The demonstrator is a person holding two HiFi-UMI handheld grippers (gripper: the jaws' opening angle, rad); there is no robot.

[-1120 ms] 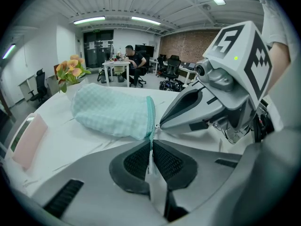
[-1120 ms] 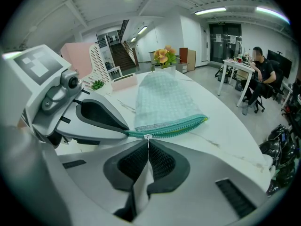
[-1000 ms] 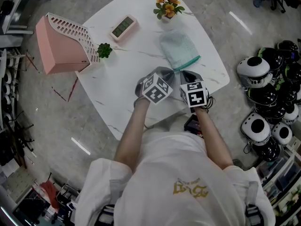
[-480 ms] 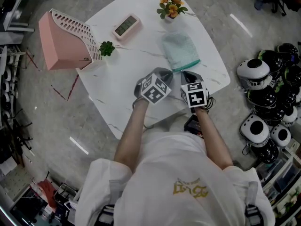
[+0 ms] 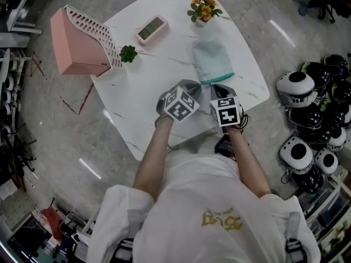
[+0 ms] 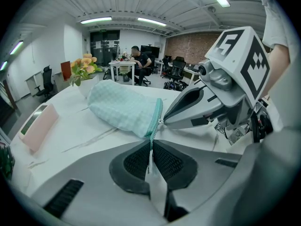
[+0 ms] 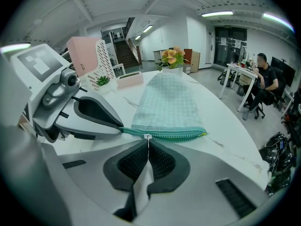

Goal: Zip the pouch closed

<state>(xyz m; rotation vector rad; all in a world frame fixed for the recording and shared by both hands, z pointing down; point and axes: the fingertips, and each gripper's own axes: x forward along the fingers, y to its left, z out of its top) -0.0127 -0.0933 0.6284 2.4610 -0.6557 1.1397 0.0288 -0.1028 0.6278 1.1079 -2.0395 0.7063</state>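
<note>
A pale teal checked pouch point(image 5: 213, 60) lies on the white marble table point(image 5: 148, 97), its green zipper edge point(image 7: 174, 134) facing me. My left gripper point(image 6: 151, 147) is shut on the zipper's left end tail, and its tip shows in the right gripper view point(image 7: 120, 126). My right gripper point(image 7: 148, 142) is shut on the small white zipper pull point(image 7: 148, 136), close to that left end. In the head view both grippers point(image 5: 198, 84) point(image 5: 215, 86) meet side by side at the pouch's near edge. The pouch's mouth is hidden, so I cannot tell how far the zipper is drawn.
A pink file holder point(image 5: 82, 43) sits at the table's far left corner, with a small green plant point(image 5: 128, 53) and a pink clock point(image 5: 153, 28) beside it. A flower pot point(image 5: 204, 9) stands behind the pouch. Several helmets point(image 5: 307, 92) lie on the floor at the right.
Neither gripper nor the pouch has moved; only the head view has drifted slightly.
</note>
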